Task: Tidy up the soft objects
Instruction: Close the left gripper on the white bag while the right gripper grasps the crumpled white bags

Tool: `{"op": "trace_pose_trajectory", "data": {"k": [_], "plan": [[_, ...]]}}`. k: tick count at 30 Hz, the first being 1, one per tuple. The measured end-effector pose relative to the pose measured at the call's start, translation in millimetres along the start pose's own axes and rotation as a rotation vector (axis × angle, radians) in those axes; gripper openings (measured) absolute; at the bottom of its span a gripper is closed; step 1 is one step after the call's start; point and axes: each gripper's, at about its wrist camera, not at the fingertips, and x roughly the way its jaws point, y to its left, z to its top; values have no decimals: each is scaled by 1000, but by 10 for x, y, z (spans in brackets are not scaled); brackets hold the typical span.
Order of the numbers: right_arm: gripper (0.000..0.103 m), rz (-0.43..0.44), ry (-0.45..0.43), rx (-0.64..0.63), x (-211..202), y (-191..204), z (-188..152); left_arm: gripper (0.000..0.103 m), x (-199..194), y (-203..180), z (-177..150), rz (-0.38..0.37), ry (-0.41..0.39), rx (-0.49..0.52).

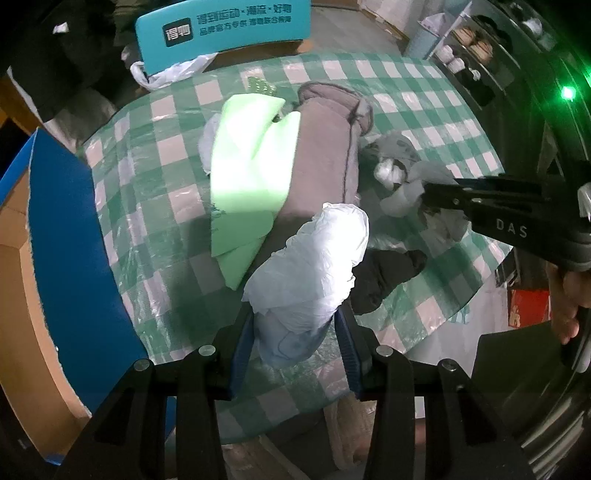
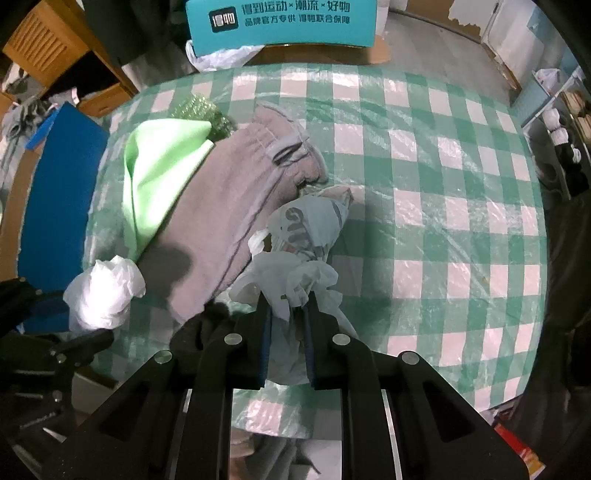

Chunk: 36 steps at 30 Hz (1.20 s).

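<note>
- Tabletop (image 2: 424,229) under a green-and-white checked plastic cover carries everything; its right half is bare cover, and the soft things crowd toward its left edge.
- Blue-lined cardboard box (image 1: 66,236) stands open just off the tabletop's left edge; what lies inside it is hidden from both views. A teal printed box (image 2: 280,22) stands beyond the far edge with a loose white bag at its foot.
- Grey garment (image 2: 229,206) lies folded lengthwise from the far-left part toward the near edge, with a light green cloth (image 2: 159,173) folded on its left side, overlapping it.
- Dark cloth (image 1: 388,273) lies crumpled near the near edge, beside the grey garment.
- Printed bag bundle (image 2: 314,221) sits right of the grey garment, its knotted white neck gathered toward the near edge.
- White plastic bundle (image 1: 317,258) is held above the near-left part of the tabletop, off the surface as far as I can judge.
- Left claw (image 1: 295,354) is clamped on the white plastic bundle's lower end.
- Right claw (image 2: 288,325) is closed on the knotted neck of the printed bag bundle.
- Step in hand, as I judge it: both bundles are gripped for sorting. The next move calls for carrying each clear of the garment without snagging, probably toward the blue-lined cardboard box at the left.
</note>
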Motion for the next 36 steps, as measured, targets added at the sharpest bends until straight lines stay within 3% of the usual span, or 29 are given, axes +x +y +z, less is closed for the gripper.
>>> {"op": "trace_pose_trajectory", "data": {"k": [9,12,13,14,17,24,33,34,35,36], "plan": [[17,-17,119,65,315,-182,-134,44,0,110,-34,4,16,-32],[34,-26,125,113,356,-298,-128,44,2,98,-9,4,14,-29],[51,-30,124,124,360,-323,-118,44,3,90,-3,8,11,-24],[59,-31,114,133,359,-340,-98,44,5,81,7,13,7,-18],[64,-68,99,121,357,-323,-47,44,24,93,24,15,8,-19],[65,-135,138,81,565,-238,56,44,55,161,64,17,17,-40],[65,-111,152,94,754,-385,192,44,35,184,80,13,14,-41],[63,-106,162,97,770,-427,176,44,34,188,77,13,16,-42],[50,-97,181,96,810,-440,170,44,31,194,77,13,17,-44],[46,-85,191,95,844,-435,183,44,28,196,76,13,17,-44]]}}
